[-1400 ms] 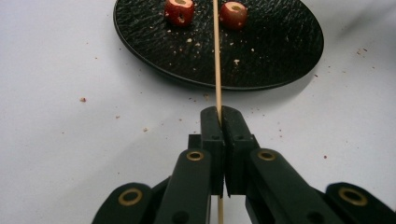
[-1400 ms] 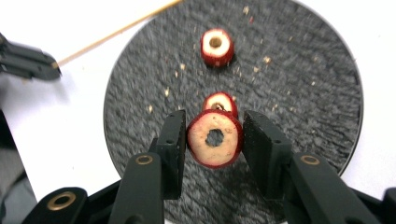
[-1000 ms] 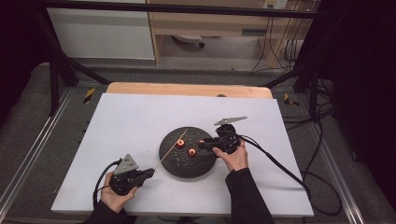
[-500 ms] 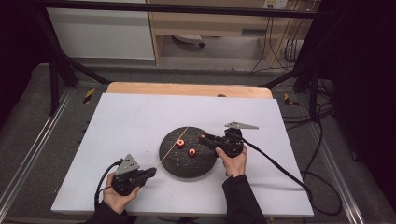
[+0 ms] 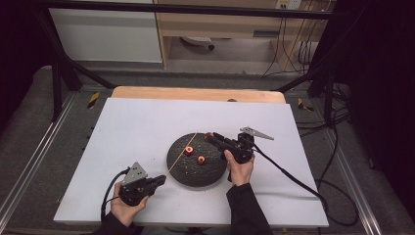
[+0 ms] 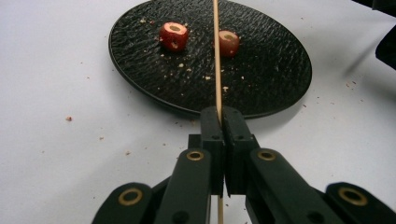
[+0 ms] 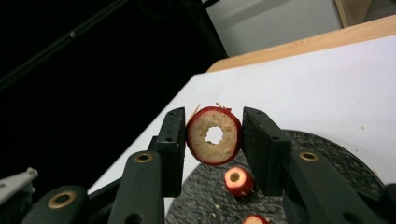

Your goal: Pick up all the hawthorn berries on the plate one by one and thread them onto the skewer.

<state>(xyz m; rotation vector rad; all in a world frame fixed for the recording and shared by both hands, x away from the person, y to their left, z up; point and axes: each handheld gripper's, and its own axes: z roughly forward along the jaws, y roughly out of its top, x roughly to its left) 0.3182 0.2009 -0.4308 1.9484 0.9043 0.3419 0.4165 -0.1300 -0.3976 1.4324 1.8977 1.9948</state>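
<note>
Skewer (image 6: 217,56), pinched at its near end by the left claw (image 6: 223,122), lies low over the black plate (image 5: 188,174) on the counter (image 5: 132,127), pointing up-right toward the right claw (image 7: 211,135), which grips a cored red fruit slice (image 7: 214,135), hole facing the camera. Since 1 second ago, that claw has lifted slightly off the plate; 2 slices (image 5: 189,150) remain there.
</note>
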